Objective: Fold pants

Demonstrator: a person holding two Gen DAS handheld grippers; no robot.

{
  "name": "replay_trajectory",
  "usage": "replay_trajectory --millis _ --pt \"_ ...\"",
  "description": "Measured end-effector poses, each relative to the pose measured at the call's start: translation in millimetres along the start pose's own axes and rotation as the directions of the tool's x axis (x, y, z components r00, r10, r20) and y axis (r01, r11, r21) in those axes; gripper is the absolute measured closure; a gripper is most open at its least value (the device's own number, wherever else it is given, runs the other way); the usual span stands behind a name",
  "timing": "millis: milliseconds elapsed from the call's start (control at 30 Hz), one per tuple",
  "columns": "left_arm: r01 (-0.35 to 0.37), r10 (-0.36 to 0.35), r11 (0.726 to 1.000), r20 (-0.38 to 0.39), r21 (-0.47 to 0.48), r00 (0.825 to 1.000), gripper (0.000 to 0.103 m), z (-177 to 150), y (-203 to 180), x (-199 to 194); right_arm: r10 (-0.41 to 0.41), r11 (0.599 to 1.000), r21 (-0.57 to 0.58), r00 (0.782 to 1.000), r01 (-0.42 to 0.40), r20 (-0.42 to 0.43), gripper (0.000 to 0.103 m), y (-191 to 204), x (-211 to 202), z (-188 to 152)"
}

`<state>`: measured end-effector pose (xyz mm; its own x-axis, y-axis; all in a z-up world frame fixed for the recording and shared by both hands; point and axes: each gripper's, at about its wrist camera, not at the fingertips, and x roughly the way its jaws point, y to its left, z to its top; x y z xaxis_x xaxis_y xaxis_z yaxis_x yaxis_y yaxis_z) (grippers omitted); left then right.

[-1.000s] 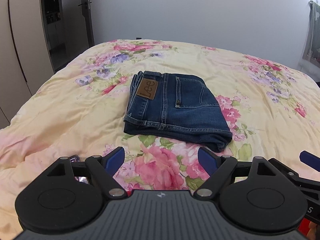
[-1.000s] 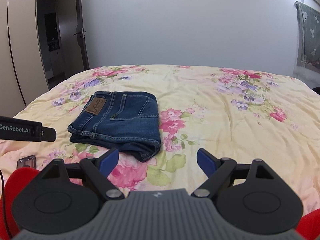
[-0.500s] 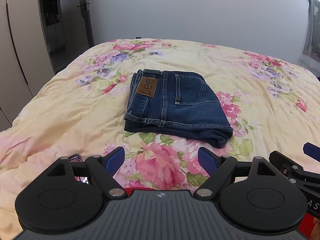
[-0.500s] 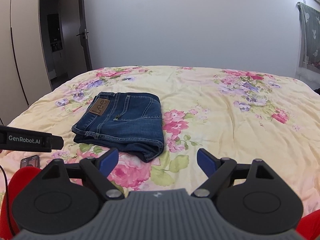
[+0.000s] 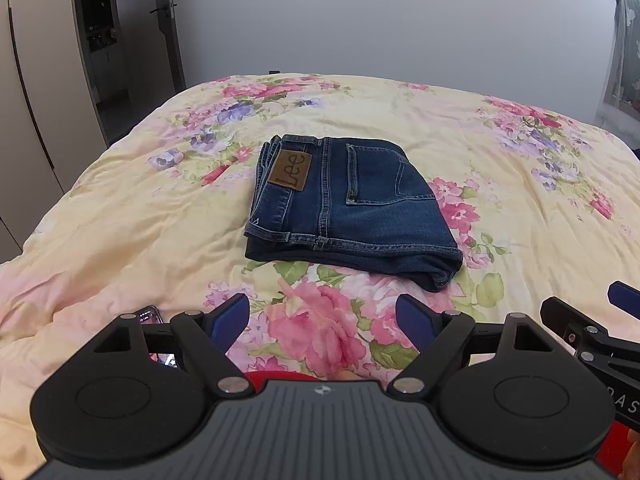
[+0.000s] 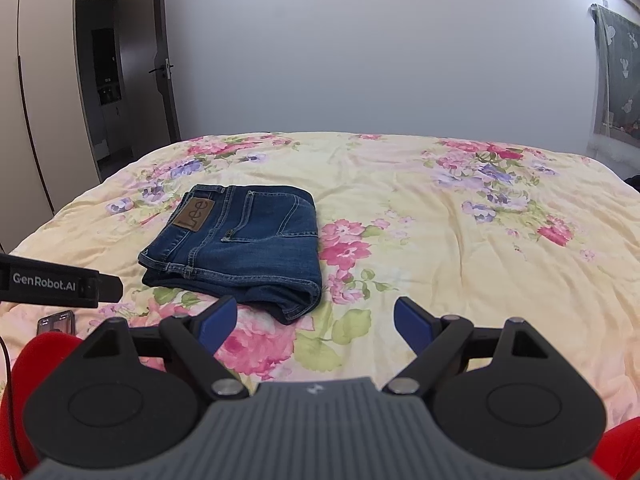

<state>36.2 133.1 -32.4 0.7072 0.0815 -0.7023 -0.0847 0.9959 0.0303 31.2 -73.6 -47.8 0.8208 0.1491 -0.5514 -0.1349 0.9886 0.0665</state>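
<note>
A pair of dark blue jeans [image 5: 348, 208] lies folded into a compact rectangle on the floral bedspread [image 5: 120, 220], brown Lee patch facing up. It also shows in the right wrist view [image 6: 240, 248]. My left gripper [image 5: 322, 322] is open and empty, held above the bed's near edge, short of the jeans. My right gripper [image 6: 316, 320] is open and empty, near the jeans' front right corner and apart from it. The right gripper's tip [image 5: 624, 296] shows at the left wrist view's right edge.
A phone [image 5: 150, 316] lies on the bed at the near left, also seen in the right wrist view [image 6: 56, 322]. The left gripper's body [image 6: 60, 282] crosses the right view's left side. A wardrobe and open door [image 5: 120, 40] stand far left; a grey wall is behind.
Both grippers have drawn back and lifted slightly, so the jeans sit a little farther away in both views. The jeans have not moved. Both grippers stay open.
</note>
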Motion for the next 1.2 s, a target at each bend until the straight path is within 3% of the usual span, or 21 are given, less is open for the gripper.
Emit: replay_trajectory --millis 1200 --pt "0.001 -0.001 1.000 0.009 0.029 1.000 0.006 3.3 -7.2 -4.1 -0.002 1.000 0.023 1.000 0.002 0.000 0.021 -1.8 -1.3 1.7"
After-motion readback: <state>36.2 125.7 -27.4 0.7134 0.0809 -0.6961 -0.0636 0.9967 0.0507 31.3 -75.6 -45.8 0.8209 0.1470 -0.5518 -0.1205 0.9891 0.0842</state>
